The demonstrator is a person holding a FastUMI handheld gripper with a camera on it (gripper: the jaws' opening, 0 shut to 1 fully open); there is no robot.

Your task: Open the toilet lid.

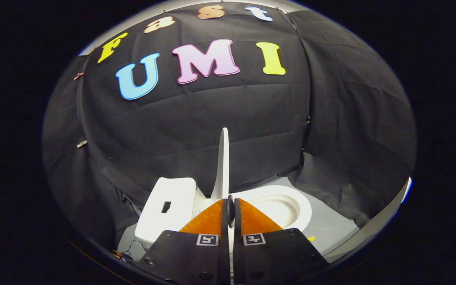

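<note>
A small white toilet stands on a grey floor, with its tank (168,213) to the left of my fingers and its seat ring and open bowl (281,206) to the right. The white toilet lid (223,166) is raised and stands upright. I see it edge-on as a thin blade rising just ahead of the fingers. My gripper (231,211) is shut on the lid's near edge. The two fingers are pressed close together, and a white strip of lid shows in the narrow slit between them.
Black cloth walls close in behind and to the right of the toilet. The grey floor (331,225) spreads to the right of the bowl. A small yellow mark (311,238) lies on it near the right finger.
</note>
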